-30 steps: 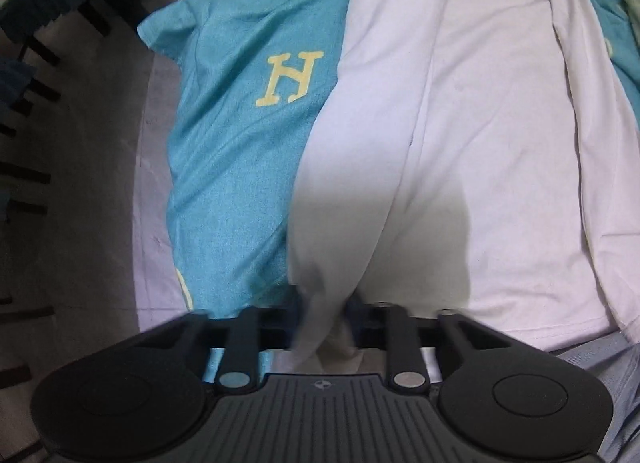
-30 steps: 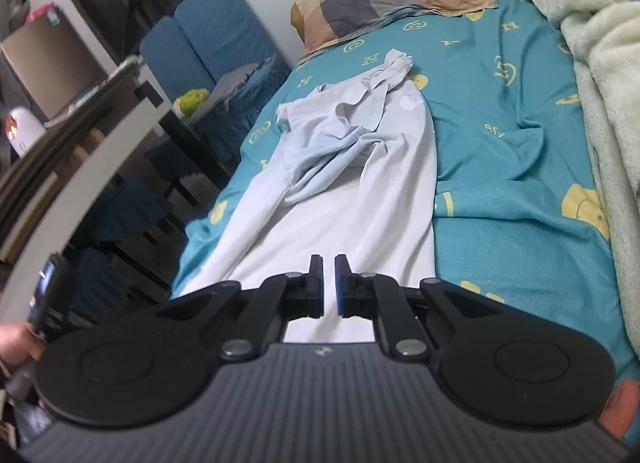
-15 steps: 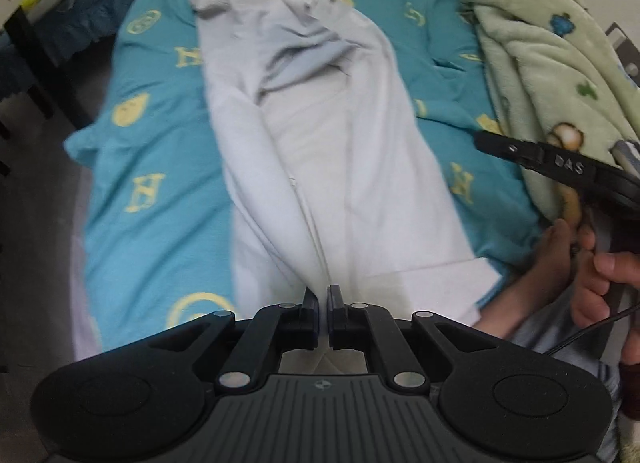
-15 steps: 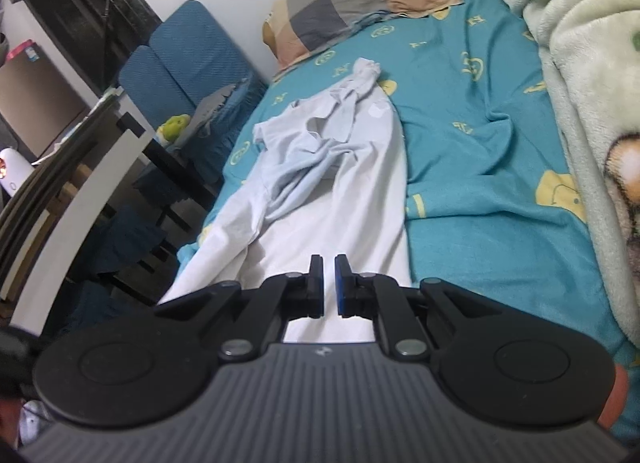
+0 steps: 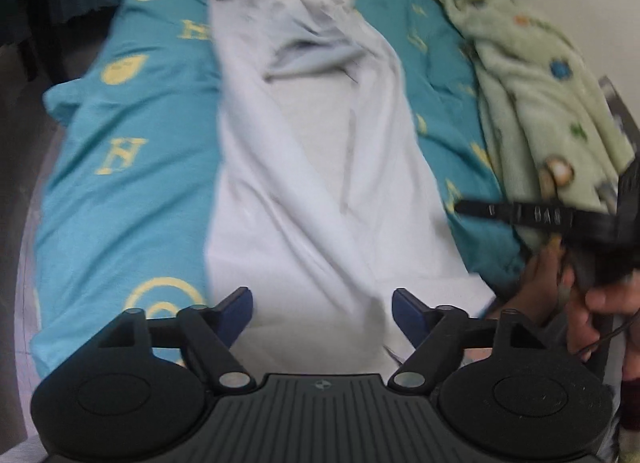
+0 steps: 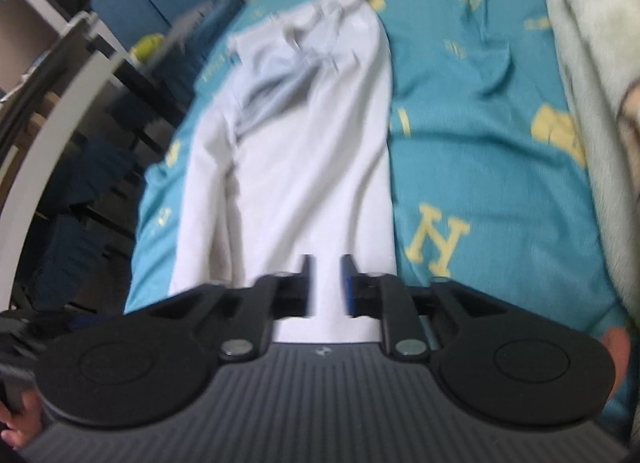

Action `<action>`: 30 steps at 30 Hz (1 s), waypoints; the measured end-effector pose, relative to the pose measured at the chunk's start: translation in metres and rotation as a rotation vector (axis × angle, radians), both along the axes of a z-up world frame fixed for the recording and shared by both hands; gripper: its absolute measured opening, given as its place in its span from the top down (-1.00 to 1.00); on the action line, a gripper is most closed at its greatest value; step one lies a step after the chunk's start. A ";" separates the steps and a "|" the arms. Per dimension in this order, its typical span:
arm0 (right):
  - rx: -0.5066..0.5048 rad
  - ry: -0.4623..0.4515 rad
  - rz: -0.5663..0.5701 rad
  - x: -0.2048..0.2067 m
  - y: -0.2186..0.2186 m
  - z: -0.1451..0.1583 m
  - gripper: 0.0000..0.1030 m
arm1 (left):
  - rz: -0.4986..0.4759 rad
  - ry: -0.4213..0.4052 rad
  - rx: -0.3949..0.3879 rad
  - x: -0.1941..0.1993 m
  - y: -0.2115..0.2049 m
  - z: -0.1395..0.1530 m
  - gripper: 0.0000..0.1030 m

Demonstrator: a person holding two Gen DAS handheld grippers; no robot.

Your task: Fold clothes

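A long white cotton garment (image 5: 316, 167) lay lengthwise along the middle of a bed covered by a teal sheet printed with yellow letters and faces (image 5: 120, 167). Its far end was bunched and rumpled, with a greyish inner layer showing, while its near end lay flatter at the foot of the bed.

The left tool (image 5: 322, 309) hung over the garment's near end with its jaws opening, already wide apart; cloth showed beneath the gap, but the blue pads (image 5: 240, 309) did not press on it. The right tool (image 6: 327, 283) stood over the near right part of the same garment, its jaws also opening, with a narrower gap and white cloth seen through it, nothing pinched.

A pale green fleece blanket with small animal figures (image 5: 536, 103) lay bunched to the right of the garment. A hand (image 5: 592, 303) showed near the garment's near right corner.
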State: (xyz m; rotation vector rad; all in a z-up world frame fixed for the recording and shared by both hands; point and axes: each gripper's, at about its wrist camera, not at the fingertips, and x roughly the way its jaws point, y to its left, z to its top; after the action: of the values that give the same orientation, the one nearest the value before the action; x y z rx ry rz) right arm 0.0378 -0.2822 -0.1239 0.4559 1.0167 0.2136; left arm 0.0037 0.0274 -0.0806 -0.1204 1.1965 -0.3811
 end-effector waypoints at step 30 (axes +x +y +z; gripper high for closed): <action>0.067 0.162 0.252 -0.032 0.031 0.045 0.79 | 0.078 0.254 -0.206 0.010 0.051 0.003 0.84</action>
State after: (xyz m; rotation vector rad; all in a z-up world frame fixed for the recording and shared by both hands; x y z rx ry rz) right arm 0.0060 -0.2509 -0.0792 0.4098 1.2287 0.4427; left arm 0.0132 0.0785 -0.0775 -0.4017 1.3961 -0.4290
